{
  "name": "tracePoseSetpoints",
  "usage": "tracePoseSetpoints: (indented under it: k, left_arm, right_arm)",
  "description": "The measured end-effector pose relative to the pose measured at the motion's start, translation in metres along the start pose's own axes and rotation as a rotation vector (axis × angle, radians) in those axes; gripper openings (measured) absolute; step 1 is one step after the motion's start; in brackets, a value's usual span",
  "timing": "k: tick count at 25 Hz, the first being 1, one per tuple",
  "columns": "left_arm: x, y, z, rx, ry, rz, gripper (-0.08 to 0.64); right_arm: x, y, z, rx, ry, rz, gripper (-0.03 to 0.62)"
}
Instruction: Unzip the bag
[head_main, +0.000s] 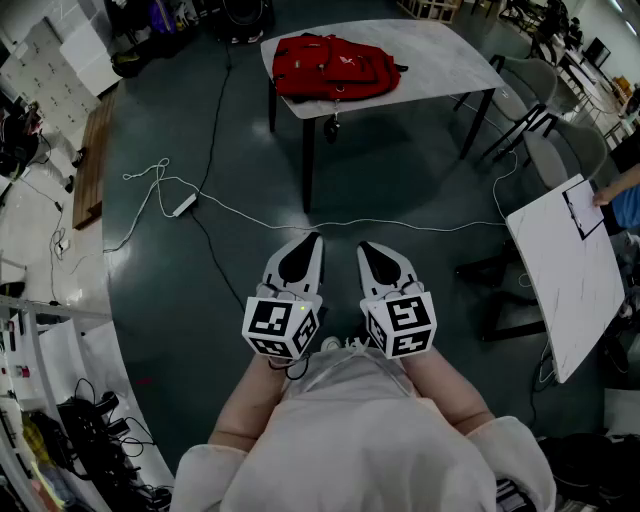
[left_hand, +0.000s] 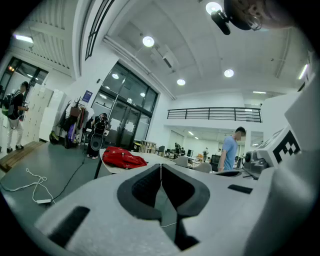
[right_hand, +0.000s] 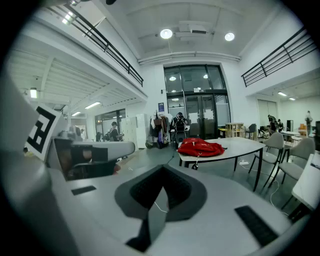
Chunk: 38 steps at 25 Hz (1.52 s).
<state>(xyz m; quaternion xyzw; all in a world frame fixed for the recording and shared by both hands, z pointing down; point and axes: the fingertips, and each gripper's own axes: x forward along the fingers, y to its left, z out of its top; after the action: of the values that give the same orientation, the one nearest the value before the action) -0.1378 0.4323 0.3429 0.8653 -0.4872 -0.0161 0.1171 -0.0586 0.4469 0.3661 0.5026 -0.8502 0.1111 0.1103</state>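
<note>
- Across the dark floor from us, the red backpack (head_main: 335, 66) lies flat on the near-left part of a pale table (head_main: 450, 55), with a strap or tag hanging over the table's front edge.
- We stand well apart from that table, and open floor with a white cable (head_main: 250, 212) running across it lies between us and the bag.
- We hold the left gripper (head_main: 312, 242) low in front of our body. Its own view shows the two dark pads meeting along a thin line, so it is fully closed with nothing between them.
- We hold the right gripper (head_main: 366, 247) just beside it, pointing the same way. Its pads also come together at the tips, closed on nothing.
- Both gripper views look over their jaws at the backpack in the distance, so neither tool touches the bag or the table.
- We cannot make out the zipper or its pull from here, because the bag is too small in every view to tell whether any zip is open.
- We judge the task as not yet begun, since nothing has been gripped and the bag looks undisturbed.
- We reckon everything is left to do: walk up to the table, open the jaws, steady the bag with one gripper, pinch the zipper pull with the other and draw it along the track.
</note>
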Motion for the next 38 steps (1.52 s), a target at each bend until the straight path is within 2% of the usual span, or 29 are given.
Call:
tracePoseSetpoints:
  k: [9,15,24,31,38]
  left_arm:
    - [0.003,0.000,-0.009,-0.017,0.021,0.007,0.023]
    - [-0.004,-0.001,-0.013,-0.030,0.030,0.009,0.023]
    - [-0.002,0.005,-0.021,-0.062,0.036,0.013,0.023]
    - [0.032,0.023,-0.022,-0.076,0.048,0.053,0.023]
    - [0.100,0.047,-0.025,-0.091,0.067,0.094,0.023]
  right_arm:
    - [0.003,-0.003,-0.011,0.006,0.025,0.005,0.026]
    - [0.000,-0.001,-0.013,0.077,0.018,0.003,0.028]
    - [0.009,0.001,-0.026,0.077,0.058,0.020,0.028]
    - [0.042,-0.026,-0.026,0.089,0.084,0.057,0.028]
    - [0.099,-0.081,-0.014,0.102,0.099,0.098,0.028]
